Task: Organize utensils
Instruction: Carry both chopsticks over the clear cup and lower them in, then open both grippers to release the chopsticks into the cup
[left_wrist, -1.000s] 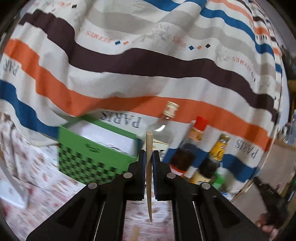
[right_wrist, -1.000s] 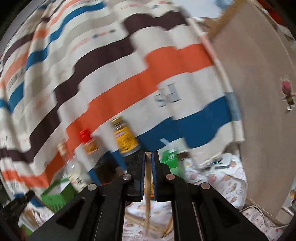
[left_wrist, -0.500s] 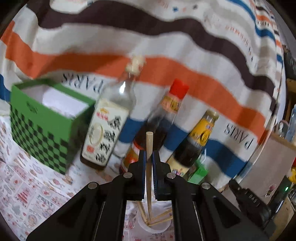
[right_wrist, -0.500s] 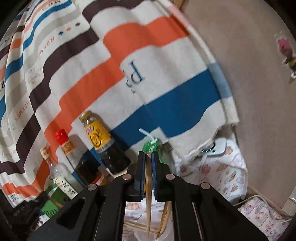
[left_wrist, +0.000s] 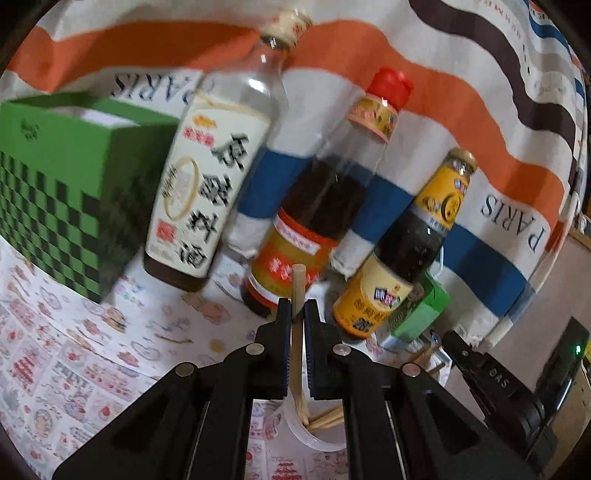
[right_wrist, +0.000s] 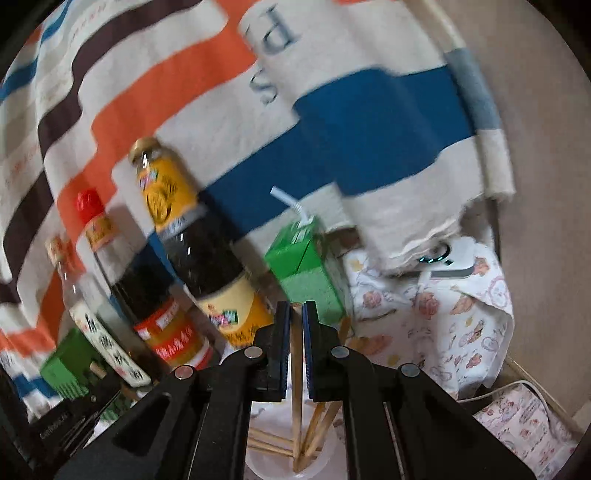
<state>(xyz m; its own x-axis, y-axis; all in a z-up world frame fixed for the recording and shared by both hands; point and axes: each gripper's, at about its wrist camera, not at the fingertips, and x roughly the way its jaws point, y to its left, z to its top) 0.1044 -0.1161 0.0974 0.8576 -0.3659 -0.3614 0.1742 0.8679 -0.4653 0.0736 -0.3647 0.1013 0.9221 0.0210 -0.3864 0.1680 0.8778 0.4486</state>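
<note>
My left gripper is shut on a wooden chopstick held upright, its lower end dipping into a clear plastic cup that holds several other chopsticks. My right gripper is likewise shut on a wooden chopstick, whose tip reaches down into the same clear cup among several chopsticks. The right gripper's black body shows at the lower right of the left wrist view.
Behind the cup stand three sauce bottles: a white-labelled one, a red-capped one and a yellow-labelled one. A green checked box sits left, a green drink carton right. A striped cloth hangs behind.
Both grippers have sunk and moved closer to the bottles, each still clamped on its chopstick. The cup has come into view beneath them and both chopstick tips now reach into it.
</note>
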